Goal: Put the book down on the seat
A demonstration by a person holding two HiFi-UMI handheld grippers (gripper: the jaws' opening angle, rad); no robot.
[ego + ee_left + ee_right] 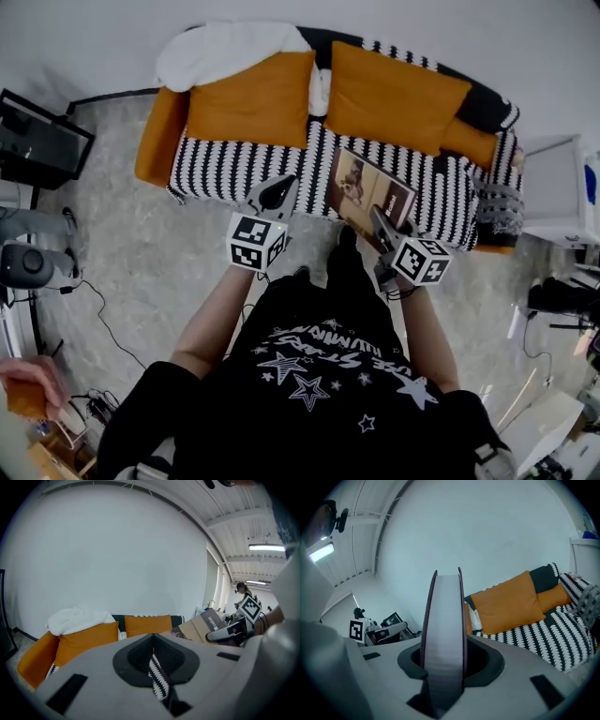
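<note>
The book [368, 190], brown-covered with a picture on it, hangs tilted over the black-and-white striped seat [225, 164] of the sofa. My right gripper [382, 223] is shut on the book's near edge. In the right gripper view the book's page edge [443, 620] stands upright between the jaws. My left gripper [278, 190] hovers at the seat's front edge, left of the book, shut with nothing in it. In the left gripper view the book [201, 625] and the right gripper [227, 631] show at the right.
Two orange cushions [248, 98] and a white blanket [225, 47] lie along the sofa's back. A grey knitted item [499, 211] rests on its right end. A white cabinet [553, 187] stands to the right, a dark screen [37, 141] to the left, and cables [94, 305] on the floor.
</note>
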